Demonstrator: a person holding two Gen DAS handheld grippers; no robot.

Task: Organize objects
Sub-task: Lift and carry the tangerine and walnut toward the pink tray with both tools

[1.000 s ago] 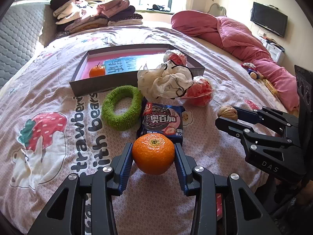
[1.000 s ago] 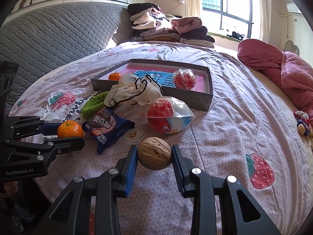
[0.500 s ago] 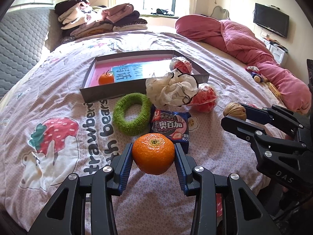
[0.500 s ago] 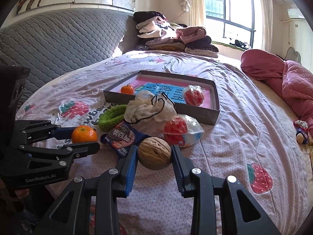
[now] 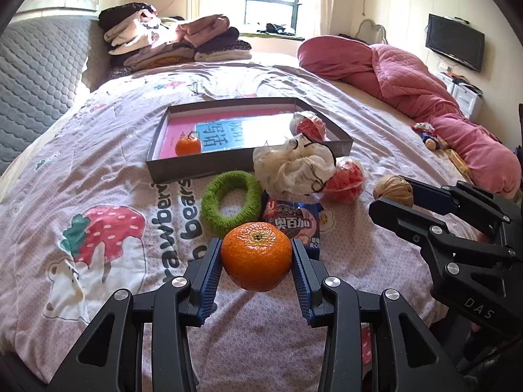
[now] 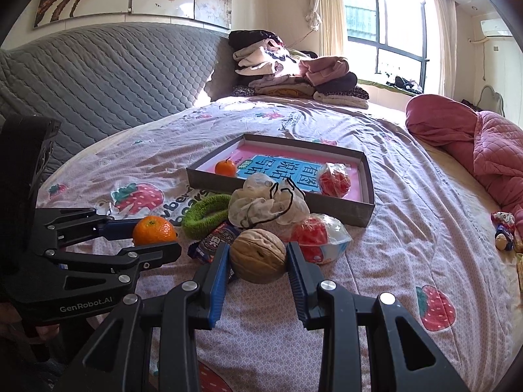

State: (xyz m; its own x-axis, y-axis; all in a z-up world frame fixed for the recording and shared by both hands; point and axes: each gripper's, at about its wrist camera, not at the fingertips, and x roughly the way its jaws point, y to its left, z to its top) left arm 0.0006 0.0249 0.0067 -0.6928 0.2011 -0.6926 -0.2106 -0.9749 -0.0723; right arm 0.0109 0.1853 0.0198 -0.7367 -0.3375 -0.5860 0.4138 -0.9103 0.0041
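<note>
My left gripper (image 5: 256, 258) is shut on an orange (image 5: 256, 256), held above the bed's near edge; it also shows in the right wrist view (image 6: 153, 228). My right gripper (image 6: 258, 256) is shut on a walnut (image 6: 258, 254), which also shows in the left wrist view (image 5: 394, 191). A grey box lid (image 5: 196, 165) with a pink floor lies ahead, holding a small orange (image 5: 188, 145) and a wrapped red item (image 5: 307, 125). In front of it lie a green ring (image 5: 228, 201), a white mesh pouch (image 5: 294, 168), a snack packet (image 5: 294, 222) and a red bagged item (image 5: 348, 179).
The bed has a pink strawberry-print cover (image 5: 98, 228). Folded clothes (image 5: 170, 42) are stacked at the far end. A pink quilt (image 5: 408, 78) lies along the right side, with a small toy (image 5: 428, 135) near it. A grey padded headboard (image 6: 98, 75) stands to the left.
Both grippers have risen and pulled back from the box lid, each still holding its object; the items on the bed look farther away and lower in view.
</note>
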